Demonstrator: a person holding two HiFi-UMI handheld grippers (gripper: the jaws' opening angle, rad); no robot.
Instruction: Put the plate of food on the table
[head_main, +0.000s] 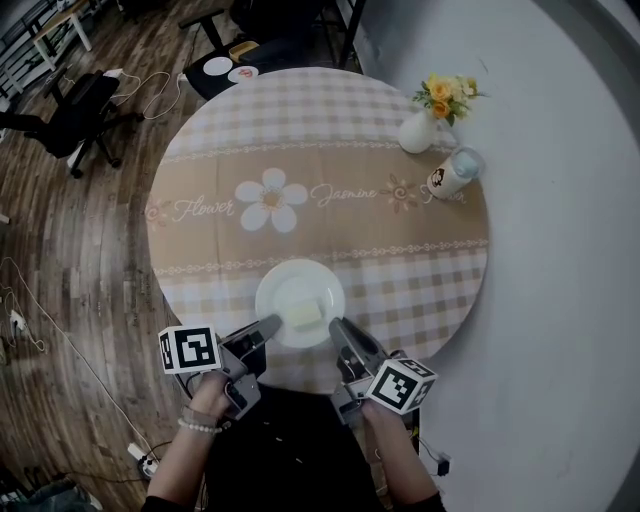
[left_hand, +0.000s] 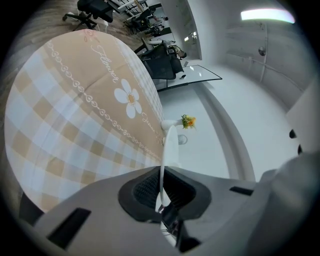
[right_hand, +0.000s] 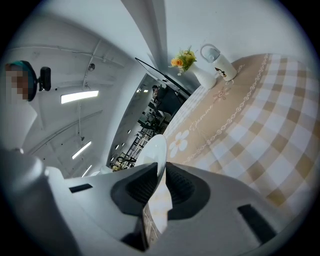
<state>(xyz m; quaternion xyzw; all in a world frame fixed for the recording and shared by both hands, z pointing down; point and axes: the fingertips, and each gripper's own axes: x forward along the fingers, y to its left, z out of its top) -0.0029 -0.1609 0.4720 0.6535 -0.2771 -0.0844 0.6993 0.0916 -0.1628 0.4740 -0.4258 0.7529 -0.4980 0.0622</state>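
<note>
A white plate (head_main: 298, 300) with a pale yellow block of food (head_main: 305, 316) is over the near part of the round table (head_main: 330, 120). My left gripper (head_main: 271, 323) is shut on the plate's near left rim. My right gripper (head_main: 335, 324) is shut on its near right rim. The left gripper view shows the plate (left_hand: 169, 147) edge-on between the left gripper's (left_hand: 161, 189) dark pads. In the right gripper view the plate (right_hand: 154, 152) is clamped the same way by the right gripper (right_hand: 159, 186). Whether the plate touches the cloth I cannot tell.
The checked tablecloth has a beige band with a white daisy (head_main: 271, 199). A white vase of yellow flowers (head_main: 420, 128) and a lidded cup (head_main: 453, 172) stand at the table's far right. Beyond the table is a dark chair (head_main: 232, 72) holding small white dishes. An office chair (head_main: 75, 112) stands at the left.
</note>
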